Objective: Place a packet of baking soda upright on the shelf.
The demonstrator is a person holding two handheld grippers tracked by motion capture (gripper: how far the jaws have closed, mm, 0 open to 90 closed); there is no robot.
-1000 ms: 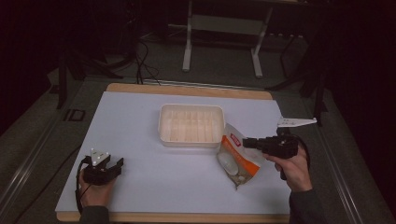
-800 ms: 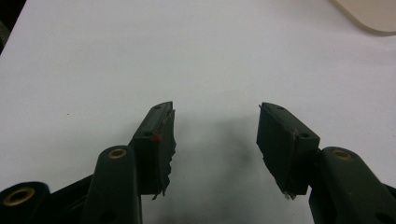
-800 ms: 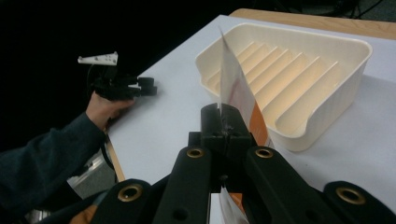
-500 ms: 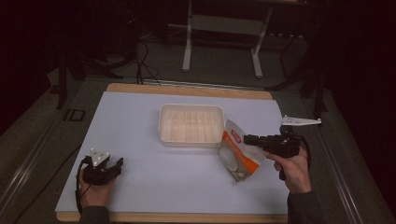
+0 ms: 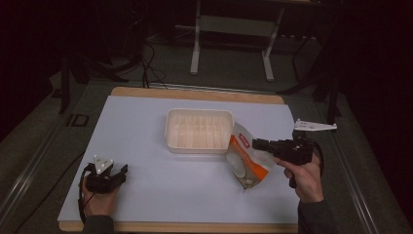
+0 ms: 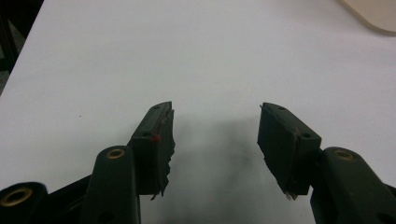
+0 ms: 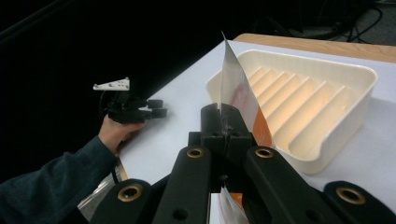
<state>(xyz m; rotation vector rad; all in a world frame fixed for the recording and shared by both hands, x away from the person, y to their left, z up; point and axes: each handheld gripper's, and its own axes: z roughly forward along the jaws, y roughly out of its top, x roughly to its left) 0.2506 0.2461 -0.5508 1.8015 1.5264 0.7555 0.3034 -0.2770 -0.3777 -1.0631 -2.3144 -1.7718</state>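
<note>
Right gripper point(image 5: 260, 144) pinching pouch point(image 5: 245, 163) edge at 3 o'clock of tray point(image 5: 198, 130)

Soft, light, crinkly foil, likely slippery; best pinched at flat seam. Left gripper point(image 6: 215, 140) spread, idle at 7 o'clock on desk point(image 5: 146, 117)

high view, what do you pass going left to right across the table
left gripper → cream ridged tray → orange and white pouch → right gripper, its jaws shut on the pouch

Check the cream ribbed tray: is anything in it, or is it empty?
Empty. The tray shows bare ribs in the high view, and the right gripper, shut on the bag, holds it outside the rim.
</note>
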